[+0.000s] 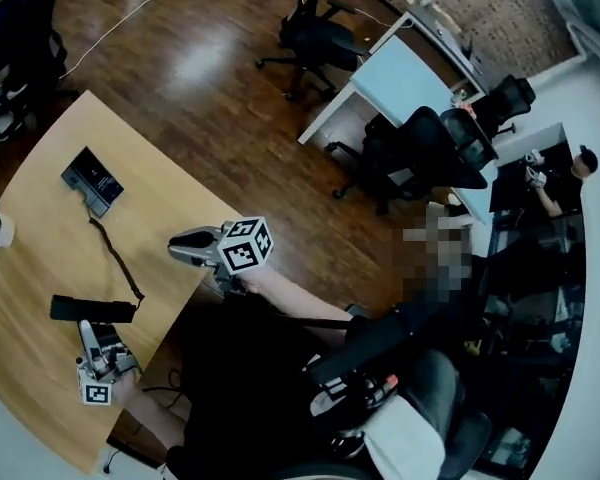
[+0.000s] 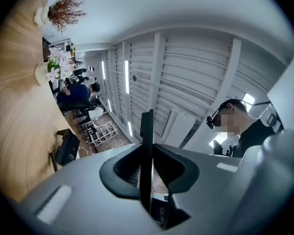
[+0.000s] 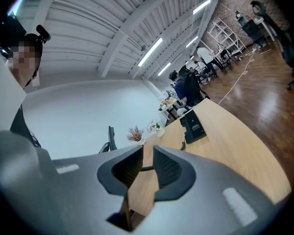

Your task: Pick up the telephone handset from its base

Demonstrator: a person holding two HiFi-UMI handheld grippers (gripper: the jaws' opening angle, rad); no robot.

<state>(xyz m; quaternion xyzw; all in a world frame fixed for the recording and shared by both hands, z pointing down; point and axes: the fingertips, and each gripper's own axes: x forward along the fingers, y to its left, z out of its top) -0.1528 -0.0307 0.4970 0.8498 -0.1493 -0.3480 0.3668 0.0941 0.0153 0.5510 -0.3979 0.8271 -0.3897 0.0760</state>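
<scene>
Handset (image 1: 92,309): off its base, held crosswise at the tips of the left jaws, near the bench's close edge; shows edge-on as a dark bar in the left gripper view. Cannot tell from above whether it is clear of the bench.
Left gripper (image 1: 88,328): jaws clamped on the handset, pads pressing both sides; nose tipped somewhat upward.
Right gripper (image 1: 182,248): jaws drawn almost together, only a slit between, nothing in it; hangs over the bench edge, well apart from the handset, aimed toward the base.
Base (image 1: 92,180): flat on the bench (image 1: 160,188), far from the handset, nothing resting on it.
Cord (image 1: 115,258): runs from base to handset in a loose line along the bench, some slack left.
Step in hand: judged as the lift itself, handset freed and being carried clear.
Progress: judged nearly done; needs only a steady hold.
Grip: keep the squeeze firm and even; the hold looks narrow, so avoid any twist that could let the bar pivot.
Path: raise gently, draw away only while the cord has slack.
Risk: a taut cord dragging the base or tugging the handset loose.
Spare hand: right gripper free to steady the base if it starts to slide.
</scene>
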